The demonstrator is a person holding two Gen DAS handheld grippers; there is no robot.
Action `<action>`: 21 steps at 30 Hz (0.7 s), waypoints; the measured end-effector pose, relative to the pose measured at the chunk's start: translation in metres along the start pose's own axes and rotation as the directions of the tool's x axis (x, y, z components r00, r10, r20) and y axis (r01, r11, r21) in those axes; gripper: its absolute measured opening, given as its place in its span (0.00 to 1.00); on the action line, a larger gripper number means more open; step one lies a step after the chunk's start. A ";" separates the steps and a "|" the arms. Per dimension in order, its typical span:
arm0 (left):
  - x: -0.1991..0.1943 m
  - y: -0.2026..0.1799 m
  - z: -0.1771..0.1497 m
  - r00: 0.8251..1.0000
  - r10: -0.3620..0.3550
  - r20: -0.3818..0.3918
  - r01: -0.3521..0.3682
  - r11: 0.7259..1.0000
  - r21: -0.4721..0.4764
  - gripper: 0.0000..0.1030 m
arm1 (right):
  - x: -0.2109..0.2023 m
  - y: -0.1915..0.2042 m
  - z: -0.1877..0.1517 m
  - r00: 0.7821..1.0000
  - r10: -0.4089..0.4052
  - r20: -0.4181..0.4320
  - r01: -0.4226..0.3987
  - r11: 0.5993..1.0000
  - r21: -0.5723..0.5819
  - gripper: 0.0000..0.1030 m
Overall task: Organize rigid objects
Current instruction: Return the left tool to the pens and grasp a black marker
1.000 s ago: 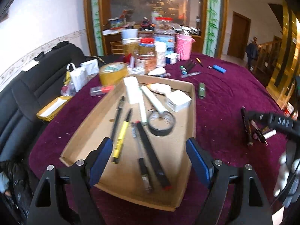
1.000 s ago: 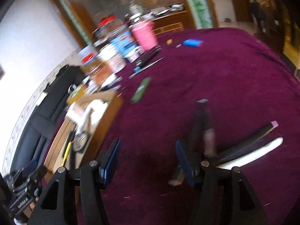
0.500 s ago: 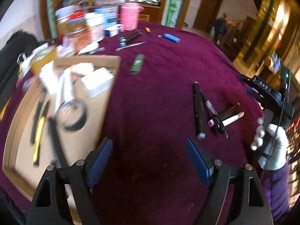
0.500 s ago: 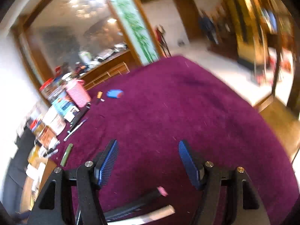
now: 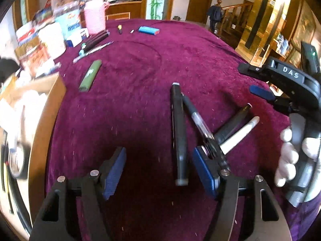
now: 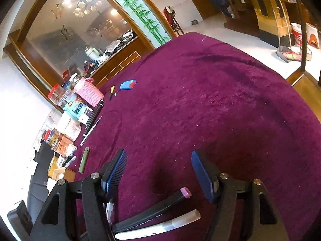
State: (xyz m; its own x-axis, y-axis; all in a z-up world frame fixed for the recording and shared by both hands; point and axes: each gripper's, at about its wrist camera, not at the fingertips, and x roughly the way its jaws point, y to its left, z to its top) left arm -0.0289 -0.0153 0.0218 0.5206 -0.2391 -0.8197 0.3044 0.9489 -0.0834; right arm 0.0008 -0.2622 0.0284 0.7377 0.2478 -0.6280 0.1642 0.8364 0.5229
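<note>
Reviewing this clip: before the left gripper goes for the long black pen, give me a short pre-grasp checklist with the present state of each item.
1. Left gripper open and empty: ok, jaws wide apart with nothing between the pads.
2. Black pen between the fingers: ok, its near end lies inside the gap, close to the right pad.
3. Pen free of neighbours: not ok, a clear pen touches or crosses it near its far end.
4. Right gripper out of the way: ok, open and empty, off to the side above the white pen.
5. Box reachable for drop-off: ok, its edge shows at the left.
6. Pen lying flat on the cloth: cannot tell, the view is blurred.
</note>
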 end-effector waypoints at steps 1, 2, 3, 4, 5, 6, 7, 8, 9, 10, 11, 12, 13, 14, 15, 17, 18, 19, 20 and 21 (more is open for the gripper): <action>0.006 -0.002 0.002 1.000 0.010 -0.006 -0.010 1.000 0.014 0.56 | 0.000 0.000 0.000 1.000 0.003 -0.003 -0.003 1.000 0.000 0.69; 0.011 -0.003 0.004 1.000 0.005 -0.016 -0.005 1.000 0.020 0.47 | 0.000 0.000 -0.001 1.000 0.004 -0.005 -0.004 1.000 0.001 0.69; 0.015 -0.004 0.006 1.000 0.008 -0.028 -0.008 1.000 0.027 0.45 | 0.000 0.000 -0.001 1.000 0.006 -0.006 -0.006 1.000 0.003 0.69; 0.017 -0.008 0.008 0.999 0.029 -0.019 -0.029 0.999 0.042 0.43 | 0.000 0.000 -0.001 1.000 0.008 -0.008 -0.008 1.000 0.005 0.69; 0.019 -0.013 0.010 0.999 0.043 -0.019 -0.041 0.997 0.063 0.42 | 0.001 0.000 -0.001 1.000 0.011 -0.011 -0.010 1.000 0.006 0.69; 0.021 -0.015 0.012 0.999 0.046 -0.017 -0.045 0.997 0.069 0.42 | 0.001 -0.001 -0.001 1.000 0.011 -0.013 -0.011 1.000 0.006 0.69; 0.023 -0.017 0.015 0.999 0.052 -0.017 -0.051 0.996 0.073 0.42 | 0.001 0.000 -0.001 1.000 0.011 -0.015 -0.011 1.000 0.005 0.69; 0.026 -0.019 0.017 0.998 0.058 -0.018 -0.056 0.995 0.078 0.42 | 0.002 0.000 -0.002 1.000 0.011 -0.017 -0.011 1.000 0.003 0.69; 0.027 -0.020 0.019 0.998 0.061 -0.019 -0.060 0.995 0.082 0.42 | 0.002 0.000 -0.002 1.000 0.010 -0.018 -0.010 1.000 0.000 0.69; 0.030 -0.023 0.022 0.997 0.069 -0.018 -0.067 0.994 0.092 0.43 | 0.003 0.001 -0.002 1.000 0.009 -0.020 -0.009 1.000 -0.004 0.69; 0.031 -0.024 0.025 0.997 0.076 -0.013 -0.074 0.992 0.102 0.44 | 0.003 0.001 -0.002 1.000 0.008 -0.021 -0.008 1.000 -0.007 0.69; 0.033 -0.026 0.026 0.997 0.082 -0.005 -0.081 0.990 0.112 0.44 | 0.004 0.002 -0.002 1.000 0.007 -0.022 -0.007 1.000 -0.009 0.69; 0.034 -0.026 0.027 0.997 0.081 -0.001 -0.080 0.990 0.114 0.44 | 0.004 0.002 -0.002 1.000 0.000 -0.023 0.000 1.000 -0.014 0.69; 0.034 -0.025 0.027 0.997 0.073 0.002 -0.073 0.991 0.111 0.43 | 0.005 0.003 -0.002 1.000 -0.005 -0.025 0.004 1.000 -0.018 0.69; 0.034 -0.024 0.027 0.998 0.061 0.003 -0.061 0.993 0.105 0.35 | 0.006 0.003 -0.002 1.000 -0.006 -0.026 0.005 1.000 -0.020 0.69; 0.030 -0.017 0.024 0.999 0.053 0.011 -0.054 0.995 0.083 0.14 | 0.007 0.003 -0.002 1.000 -0.012 -0.027 0.011 1.000 -0.026 0.69; 0.027 -0.013 0.023 0.999 0.048 0.012 -0.049 0.996 0.072 0.13 | 0.008 0.003 -0.002 0.999 -0.022 -0.026 0.021 0.999 -0.033 0.69; 0.022 -0.007 0.022 1.000 0.021 0.014 -0.021 0.999 0.047 0.13 | 0.009 0.003 -0.002 0.999 -0.032 -0.025 0.031 0.999 -0.040 0.69; 0.014 0.002 0.018 1.000 -0.003 0.015 0.003 1.000 0.015 0.13 | 0.011 0.003 -0.003 0.999 -0.042 -0.026 0.041 0.998 -0.048 0.69; 0.007 0.007 0.015 1.000 -0.012 0.021 0.012 1.000 -0.002 0.13 | 0.012 0.003 -0.003 0.999 -0.044 -0.027 0.042 0.998 -0.050 0.69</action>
State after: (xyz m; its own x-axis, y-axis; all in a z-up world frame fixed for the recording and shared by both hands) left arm -0.0112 -0.0131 0.0236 0.5332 -0.2546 -0.8068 0.3093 0.9463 -0.0943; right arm 0.0082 -0.2554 0.0212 0.7118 0.2241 -0.6657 0.1624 0.8696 0.4663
